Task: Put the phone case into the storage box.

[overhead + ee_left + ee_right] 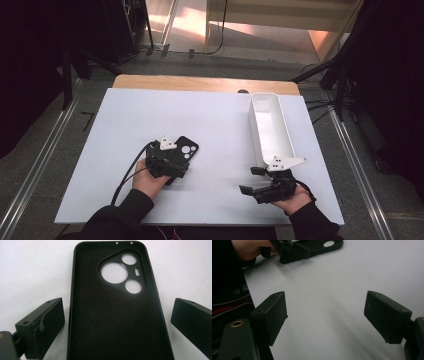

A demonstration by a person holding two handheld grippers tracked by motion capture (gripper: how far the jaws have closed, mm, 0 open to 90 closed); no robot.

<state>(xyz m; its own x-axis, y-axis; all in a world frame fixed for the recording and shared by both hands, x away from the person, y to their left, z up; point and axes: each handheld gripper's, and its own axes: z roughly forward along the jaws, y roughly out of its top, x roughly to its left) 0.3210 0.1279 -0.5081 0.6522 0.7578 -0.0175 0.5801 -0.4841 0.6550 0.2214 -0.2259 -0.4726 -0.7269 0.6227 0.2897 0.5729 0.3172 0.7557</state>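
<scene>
I held my left gripper [117, 322] with its jaws apart astride the black phone case [117, 310], lying hollow side up on the white desk [225, 125], while my right gripper [325, 317] waited agape, clear of it
</scene>
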